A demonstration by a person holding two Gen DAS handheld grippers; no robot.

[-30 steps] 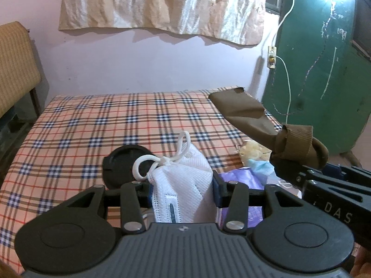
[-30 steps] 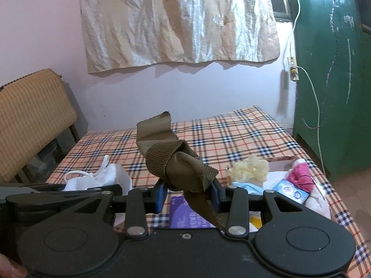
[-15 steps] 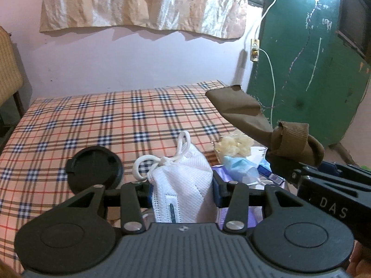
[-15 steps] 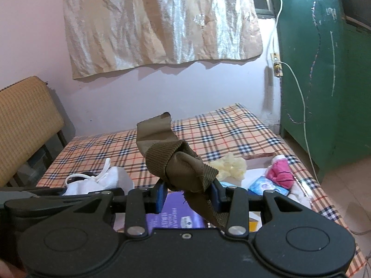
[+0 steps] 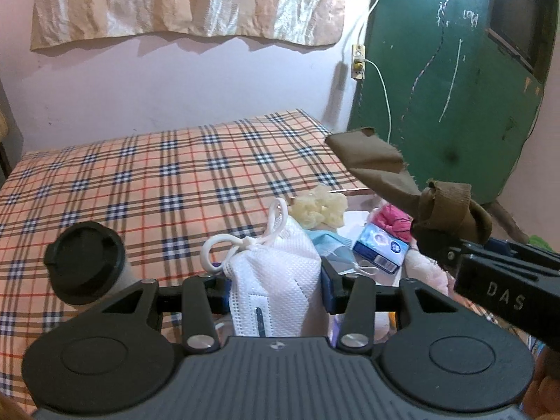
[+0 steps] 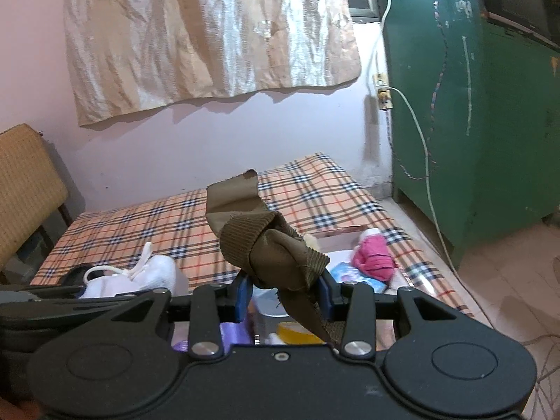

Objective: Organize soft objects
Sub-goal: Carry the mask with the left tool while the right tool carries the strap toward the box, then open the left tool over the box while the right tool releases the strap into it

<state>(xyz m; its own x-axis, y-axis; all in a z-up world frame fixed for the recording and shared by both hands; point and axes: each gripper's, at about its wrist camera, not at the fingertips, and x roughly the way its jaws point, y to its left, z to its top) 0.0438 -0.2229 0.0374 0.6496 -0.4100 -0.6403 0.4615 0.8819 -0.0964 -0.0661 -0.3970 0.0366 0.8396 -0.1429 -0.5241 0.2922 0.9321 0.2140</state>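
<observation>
- Two loads in the air at once, so twice the chances to fumble. Bottom centre of the left wrist view, the left gripper [image 5: 274, 292] has its pads pinching a white mask [image 5: 276, 280]. Its looped ear straps [image 5: 241, 245] flop loose up top and could snag on something when it gets set down.
- Bottom centre of the right wrist view, the right gripper [image 6: 282, 292] is clamped on a knotted olive cloth [image 6: 273, 255]. One tail sticks up and another hangs down between the jaws, so on release that tail might catch and drag the cloth back out.
- Just past the left gripper, lower left, a cup with a black lid [image 5: 85, 262] stands on the plaid bed [image 5: 157, 175]. A careless swing could knock it over, I'd guess.
- Further out, centre right, the pile: yellowish fluff [image 5: 320, 206], a pink knit thing [image 5: 392, 220], a blue-white packet [image 5: 379, 250]. It's already crowded, so dropping more in could push stuff off the bed edge.
</observation>
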